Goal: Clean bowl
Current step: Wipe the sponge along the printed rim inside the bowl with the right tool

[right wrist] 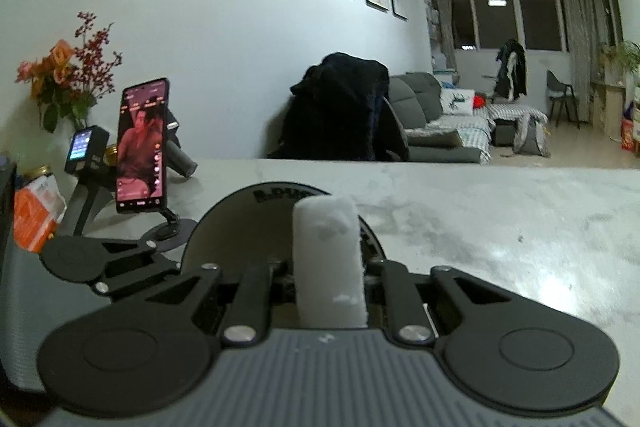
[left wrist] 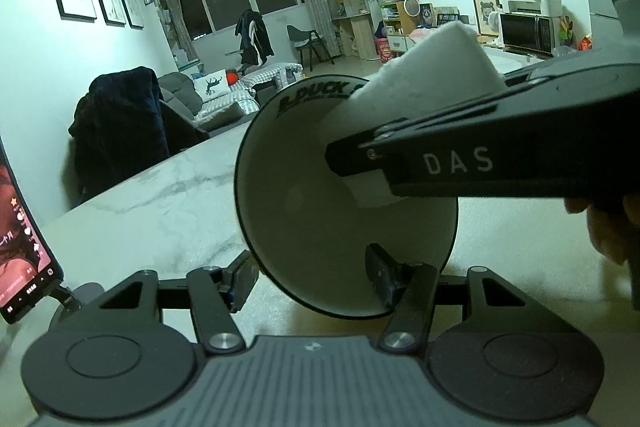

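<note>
Jaws, left gripper (left wrist: 310,277): closed on the bowl's wall near its lower rim, one finger inside the bowl, the other against the outside.
Jaws, right gripper (right wrist: 328,267): pinched onto a white sponge, which stands up between the fingers.
Bowl (left wrist: 304,211): white inside with a dark rim and black lettering near the far edge; tipped on its side, its opening turned right, held above the table.
Sponge (left wrist: 432,75): its near end reaches into the bowl's mouth at the upper right; whether it touches the inner wall I cannot tell.
Table (left wrist: 160,203): pale marbled top under the bowl.
Phone (right wrist: 142,147): lit screen, upright on a stand at the table's far left.
Hand (left wrist: 604,223): partly seen at the right edge, under the right gripper's body.
</note>
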`<state>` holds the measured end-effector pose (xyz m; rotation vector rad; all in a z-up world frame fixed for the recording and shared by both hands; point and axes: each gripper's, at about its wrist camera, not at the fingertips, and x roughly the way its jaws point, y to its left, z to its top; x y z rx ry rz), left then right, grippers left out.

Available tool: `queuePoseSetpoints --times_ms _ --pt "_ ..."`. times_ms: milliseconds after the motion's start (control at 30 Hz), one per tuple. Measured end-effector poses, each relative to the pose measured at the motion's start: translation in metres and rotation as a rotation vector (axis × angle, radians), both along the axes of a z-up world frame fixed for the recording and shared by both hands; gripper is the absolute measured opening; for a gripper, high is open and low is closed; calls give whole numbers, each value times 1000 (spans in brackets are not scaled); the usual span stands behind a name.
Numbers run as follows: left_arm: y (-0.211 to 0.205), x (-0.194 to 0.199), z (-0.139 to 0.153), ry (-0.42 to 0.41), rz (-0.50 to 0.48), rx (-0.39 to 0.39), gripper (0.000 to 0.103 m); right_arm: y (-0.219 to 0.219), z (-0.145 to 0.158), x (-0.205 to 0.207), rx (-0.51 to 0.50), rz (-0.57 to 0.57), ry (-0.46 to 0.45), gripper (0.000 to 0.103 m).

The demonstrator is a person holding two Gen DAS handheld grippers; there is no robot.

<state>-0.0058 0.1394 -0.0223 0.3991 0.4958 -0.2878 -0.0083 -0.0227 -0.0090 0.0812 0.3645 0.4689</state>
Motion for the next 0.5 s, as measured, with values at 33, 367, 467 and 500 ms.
queuePoseSetpoints --times_ms 33,367,467,500 --pt "0 0 0 -1 -2 2 60 0 0 -1 1 -6 5 17" --pt "1 -4 0 5 -5 -10 60 6 7 -5 -28 4 -19 17" --pt "3 -4 0 8 -5 -15 60 11 10 -4 -36 26 -29 17" --pt "3 -4 1 9 -5 -16 60 13 11 -3 -37 34 -32 17"
